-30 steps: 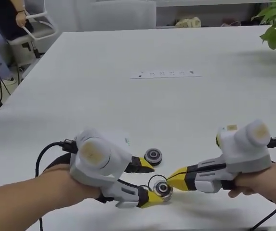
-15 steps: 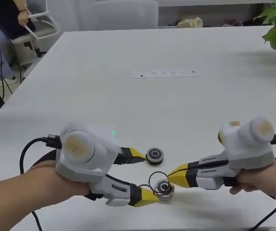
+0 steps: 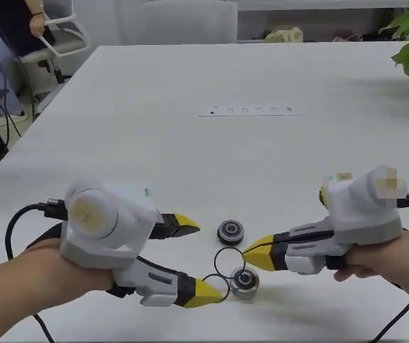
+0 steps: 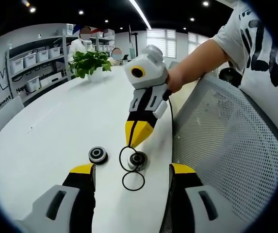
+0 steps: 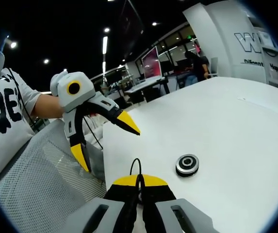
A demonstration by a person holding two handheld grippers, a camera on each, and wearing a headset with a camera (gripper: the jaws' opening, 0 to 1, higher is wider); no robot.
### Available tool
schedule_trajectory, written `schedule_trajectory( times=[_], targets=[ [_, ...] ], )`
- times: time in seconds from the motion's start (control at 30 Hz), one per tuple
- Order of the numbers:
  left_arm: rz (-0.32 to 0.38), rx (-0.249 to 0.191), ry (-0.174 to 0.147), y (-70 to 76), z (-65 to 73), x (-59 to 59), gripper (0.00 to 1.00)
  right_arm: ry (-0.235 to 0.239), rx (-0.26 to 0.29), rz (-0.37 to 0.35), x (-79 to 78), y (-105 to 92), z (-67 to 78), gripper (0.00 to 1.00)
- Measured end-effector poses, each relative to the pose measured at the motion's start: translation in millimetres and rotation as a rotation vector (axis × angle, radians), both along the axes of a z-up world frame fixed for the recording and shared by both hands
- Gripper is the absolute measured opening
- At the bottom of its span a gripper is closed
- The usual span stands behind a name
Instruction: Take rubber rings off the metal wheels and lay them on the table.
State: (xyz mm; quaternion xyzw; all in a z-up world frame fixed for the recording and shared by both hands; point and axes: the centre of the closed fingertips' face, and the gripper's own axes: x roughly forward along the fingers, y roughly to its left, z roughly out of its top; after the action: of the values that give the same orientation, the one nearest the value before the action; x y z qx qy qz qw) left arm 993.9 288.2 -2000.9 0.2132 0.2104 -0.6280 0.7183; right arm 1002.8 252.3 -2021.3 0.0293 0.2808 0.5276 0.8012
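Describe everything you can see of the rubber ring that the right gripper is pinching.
The rubber ring is a thin black loop, round and unbroken, matte like rubber. The right gripper is shut on one edge of it with its yellow tips, and the rest of the loop stands free beyond them. In the head view it lies just above a metal wheel that rests on the table; whether it touches that wheel I cannot tell.

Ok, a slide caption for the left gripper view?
Right gripper pinches a rubber ring next to a metal wheel; left gripper open.
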Motion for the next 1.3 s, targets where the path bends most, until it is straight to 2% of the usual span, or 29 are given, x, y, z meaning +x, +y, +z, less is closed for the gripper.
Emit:
schedule_trajectory(
  times=[0.17,0.6,1.3],
  targets=[
    [0.028,-0.016,0.002,6.2,4.6,2.3,0.66,-0.014,-0.002,0.006,2.8,4.8,2.6,0.0],
    [0.082,-0.019,0.005,25.9,5.7,4.6,0.7,-0.024,-0.008,0.02,9.0,18.0,4.0,0.0],
    [0.15,-0.025,0.006,48.8,6.8,7.6,0.76,-0.018,-0.048,0.043,14.6,38.2,-10.5,0.0]
  ],
)
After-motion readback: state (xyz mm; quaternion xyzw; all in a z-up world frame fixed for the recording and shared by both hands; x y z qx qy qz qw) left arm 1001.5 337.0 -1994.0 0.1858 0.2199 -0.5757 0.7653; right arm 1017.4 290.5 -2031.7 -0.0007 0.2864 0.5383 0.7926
